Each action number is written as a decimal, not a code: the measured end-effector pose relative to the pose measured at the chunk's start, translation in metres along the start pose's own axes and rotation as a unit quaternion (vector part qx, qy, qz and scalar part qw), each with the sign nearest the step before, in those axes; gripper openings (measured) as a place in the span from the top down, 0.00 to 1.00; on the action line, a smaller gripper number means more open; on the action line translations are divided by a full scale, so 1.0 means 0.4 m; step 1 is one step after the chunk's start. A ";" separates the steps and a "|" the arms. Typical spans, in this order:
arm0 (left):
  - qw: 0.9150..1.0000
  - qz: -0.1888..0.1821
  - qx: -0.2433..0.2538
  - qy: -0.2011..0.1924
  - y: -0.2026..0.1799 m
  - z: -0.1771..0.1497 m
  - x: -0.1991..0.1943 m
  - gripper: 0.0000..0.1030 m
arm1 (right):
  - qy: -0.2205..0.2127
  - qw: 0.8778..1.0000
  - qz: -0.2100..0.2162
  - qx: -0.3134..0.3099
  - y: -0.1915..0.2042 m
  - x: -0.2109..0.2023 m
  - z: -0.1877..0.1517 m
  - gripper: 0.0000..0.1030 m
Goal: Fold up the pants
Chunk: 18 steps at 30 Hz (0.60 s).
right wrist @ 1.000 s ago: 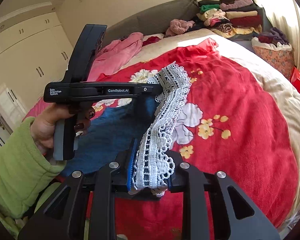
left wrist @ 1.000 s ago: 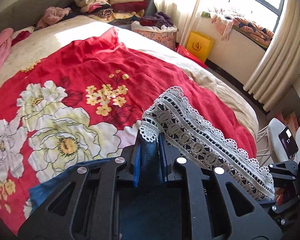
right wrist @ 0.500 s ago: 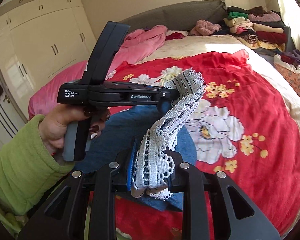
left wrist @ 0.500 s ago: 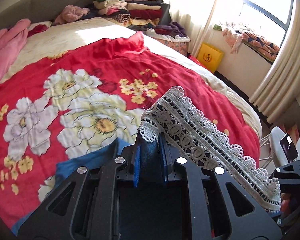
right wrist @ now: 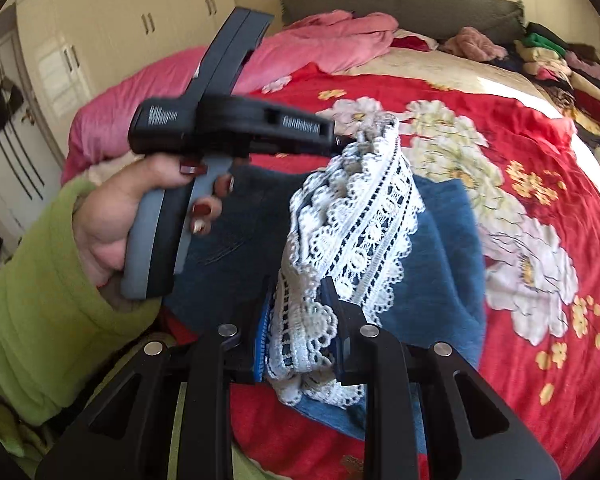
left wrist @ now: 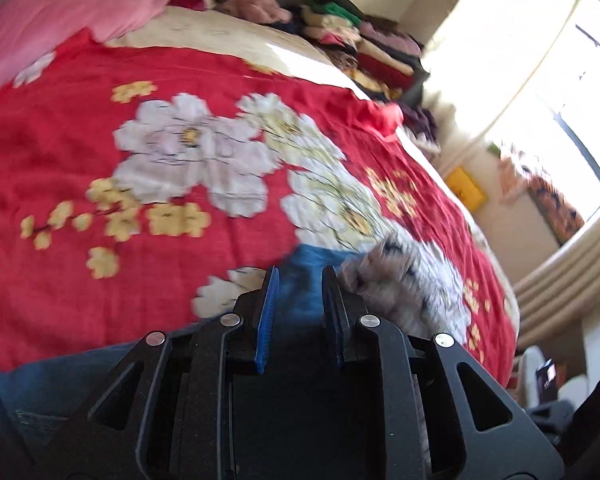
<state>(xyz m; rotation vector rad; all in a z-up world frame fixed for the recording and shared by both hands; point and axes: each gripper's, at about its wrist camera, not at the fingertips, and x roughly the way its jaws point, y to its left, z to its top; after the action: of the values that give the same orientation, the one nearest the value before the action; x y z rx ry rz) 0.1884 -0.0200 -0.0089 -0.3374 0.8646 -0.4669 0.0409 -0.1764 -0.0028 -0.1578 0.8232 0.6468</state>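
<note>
Both wrist views close over bed (left wrist: 100, 168)

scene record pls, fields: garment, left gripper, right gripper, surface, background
garment: blue jeans with white lace hem, partly lifted
left gripper: jaws opening, denim between them
right gripper: shut on lace hem
surface: red floral bedspread
background: pink blanket, stack of folded clothes, window
person: left hand, green sleeve

A bed (right wrist: 440, 62) carries a red floral cover (right wrist: 520, 152); blue denim pants (right wrist: 440, 264) lie near, pink bedding (right wrist: 320, 44) far left, stacked clothes (right wrist: 560, 60) far right.
</note>
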 end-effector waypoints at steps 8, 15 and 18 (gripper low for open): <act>0.999 -0.029 -0.037 -0.023 0.042 0.002 -0.049 0.74 | -0.016 0.998 0.008 -0.060 0.066 -0.029 0.004 0.74; 0.993 -0.099 -0.056 0.017 0.030 -0.027 -0.024 0.57 | -0.029 0.996 -0.077 0.018 -0.109 -0.083 0.018 0.63; 0.995 -0.079 -0.037 0.042 0.004 -0.046 0.003 0.46 | -0.015 0.993 -0.093 0.068 -0.217 -0.063 0.045 0.58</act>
<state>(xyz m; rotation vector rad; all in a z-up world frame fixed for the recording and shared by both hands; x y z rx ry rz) 0.1750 -0.0211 -0.0216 -0.4604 0.9420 -0.6000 0.0911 -0.2506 0.0179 -0.0991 0.8097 0.4150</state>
